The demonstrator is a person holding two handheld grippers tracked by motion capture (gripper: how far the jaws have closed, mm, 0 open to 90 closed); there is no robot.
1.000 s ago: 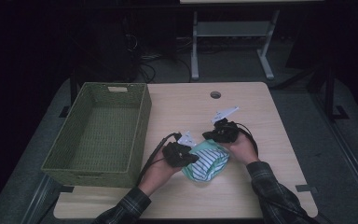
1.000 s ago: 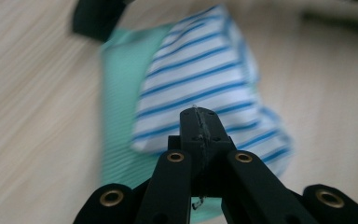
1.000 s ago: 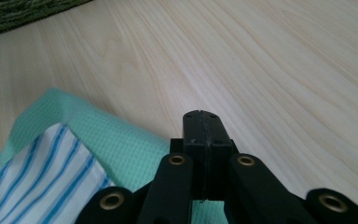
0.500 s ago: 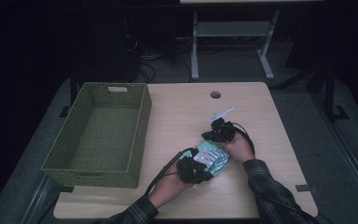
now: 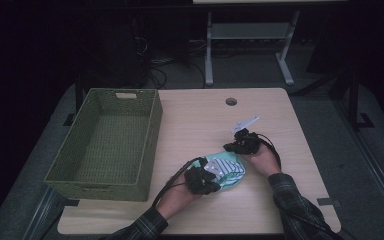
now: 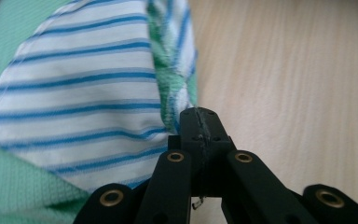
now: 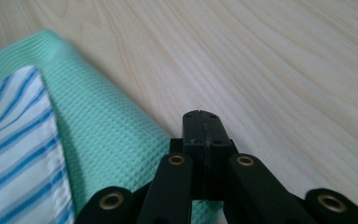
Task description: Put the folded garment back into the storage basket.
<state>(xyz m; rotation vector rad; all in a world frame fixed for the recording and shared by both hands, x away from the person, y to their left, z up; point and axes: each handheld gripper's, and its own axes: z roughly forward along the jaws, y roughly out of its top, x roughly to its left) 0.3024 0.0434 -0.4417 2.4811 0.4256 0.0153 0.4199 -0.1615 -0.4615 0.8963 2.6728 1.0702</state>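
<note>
Nearby: a green woven basket (image 5: 105, 142) stood left of the cloth (image 5: 226, 170), well apart
Cloth: green, with a blue-striped white part, near the front of the wooden table (image 5: 200, 115)
Left gripper (image 5: 206, 181): jaws pressed together, pinching the cloth's striped edge
Right gripper (image 5: 236, 146): jaws closed at the cloth's far side; whether they caught cloth was hard to tell
Room: dark floor, cables, a stand behind
</note>
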